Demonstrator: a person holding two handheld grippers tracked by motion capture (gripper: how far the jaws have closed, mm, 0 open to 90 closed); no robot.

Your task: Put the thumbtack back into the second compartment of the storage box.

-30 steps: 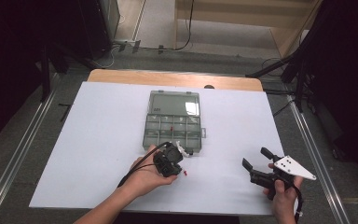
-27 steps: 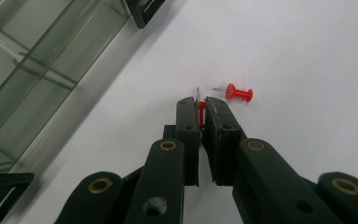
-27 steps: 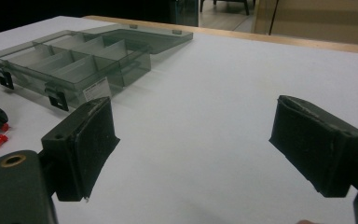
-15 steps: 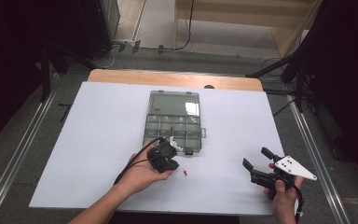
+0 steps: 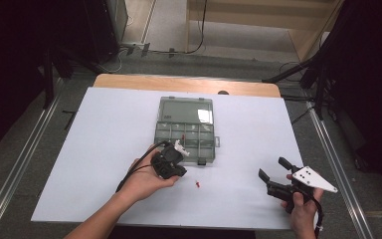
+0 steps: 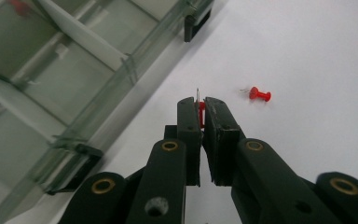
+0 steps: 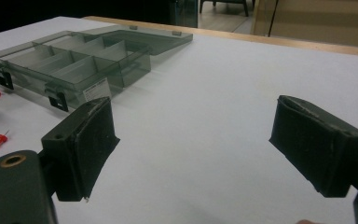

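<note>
no legible text, brand, number or sign in any view. a small white label sits on the front wall of the clear compartment box; its dark print is too small and blurred to read.

Fixed overhead view, two close gripper views (shared: organiser box)

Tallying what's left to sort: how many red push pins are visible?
3: one pinched in the left gripper, one loose on the white sheet, one inside the compartment box. More may be hidden in the box.
</note>
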